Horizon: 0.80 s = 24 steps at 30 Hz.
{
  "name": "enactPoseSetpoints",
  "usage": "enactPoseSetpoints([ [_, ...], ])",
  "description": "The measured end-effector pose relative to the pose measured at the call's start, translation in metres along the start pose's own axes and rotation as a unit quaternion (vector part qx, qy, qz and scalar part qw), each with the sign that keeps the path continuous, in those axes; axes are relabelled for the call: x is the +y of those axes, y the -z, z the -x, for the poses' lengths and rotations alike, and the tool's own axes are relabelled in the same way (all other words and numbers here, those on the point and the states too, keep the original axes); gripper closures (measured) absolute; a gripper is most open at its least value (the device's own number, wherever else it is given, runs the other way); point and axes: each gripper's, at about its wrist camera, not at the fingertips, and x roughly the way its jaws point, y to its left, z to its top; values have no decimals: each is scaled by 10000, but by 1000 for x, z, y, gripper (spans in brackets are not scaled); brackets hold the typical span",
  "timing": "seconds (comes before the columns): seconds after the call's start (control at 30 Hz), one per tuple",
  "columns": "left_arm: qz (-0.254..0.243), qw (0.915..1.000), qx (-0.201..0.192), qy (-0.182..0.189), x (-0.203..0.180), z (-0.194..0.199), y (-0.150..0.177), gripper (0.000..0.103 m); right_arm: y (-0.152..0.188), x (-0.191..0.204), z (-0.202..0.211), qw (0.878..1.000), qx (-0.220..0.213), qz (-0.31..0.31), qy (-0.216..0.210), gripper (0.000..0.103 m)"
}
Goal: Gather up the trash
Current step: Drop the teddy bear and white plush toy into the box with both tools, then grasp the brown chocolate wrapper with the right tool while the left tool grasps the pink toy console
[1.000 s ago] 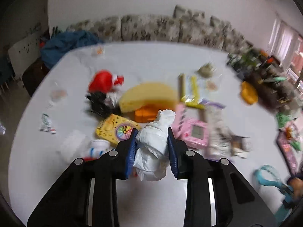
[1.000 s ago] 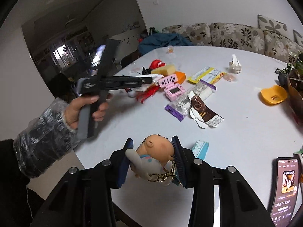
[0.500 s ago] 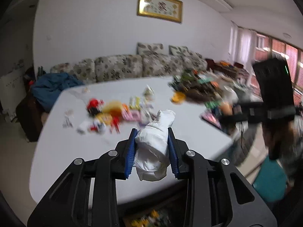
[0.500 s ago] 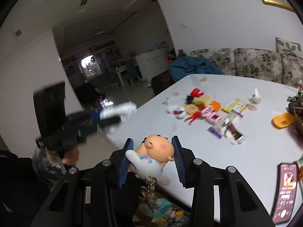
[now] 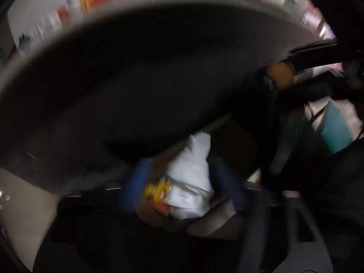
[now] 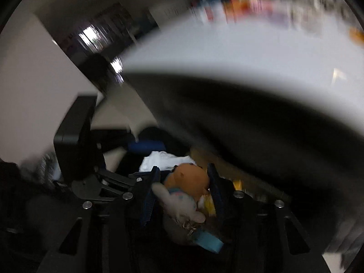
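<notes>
Both grippers are loaded below the table [image 6: 261,52] edge: our left gripper [image 5: 182,182] clamps the crumpled white tissue [image 5: 191,177]; our right gripper [image 6: 182,188] grips a plush keychain toy [image 6: 184,188]; through this blur we could release wide of the dim container [image 5: 218,218] beneath.

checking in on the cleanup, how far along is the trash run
Pickup looks done. In hand: left tongs grip the white paper wad, right tongs a doll keychain, both below the table edge. Left: release them; blurred clutter remains on the table.
</notes>
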Motion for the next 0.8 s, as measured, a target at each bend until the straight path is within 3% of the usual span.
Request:
enactPoseSetpoints([
  [0.1,67,9976,674,119,7,-40,8,15,7,-12,-29,9992,369,-134,20,44],
  [0.17,162,9971,721,158,13,-40,7,15,3,-4,-15,9998,204,32,-54,44],
  [0.27,193,9983,448,306,19,-15,0,15,-13,22,45,9973,-367,605,-212,44],
  [0.33,198,9988,107,426,20,14,-8,15,-40,26,91,9911,-942,920,-171,35],
  [0.4,226,9984,-229,468,25,39,-17,14,-76,19,122,9839,-1368,1120,255,27],
  [0.5,280,9947,-812,572,29,79,-39,14,-145,-17,131,9731,-1539,1270,1151,25],
  [0.6,342,9889,-1354,516,33,114,-66,12,-206,-62,110,9672,-1259,1246,1823,25],
  [0.67,424,9841,-1654,491,39,131,-84,12,-239,-94,88,9698,-872,1218,1923,28],
  [0.8,645,9771,-1946,562,52,140,-113,11,-265,-135,51,9725,-74,1282,1942,38],
])
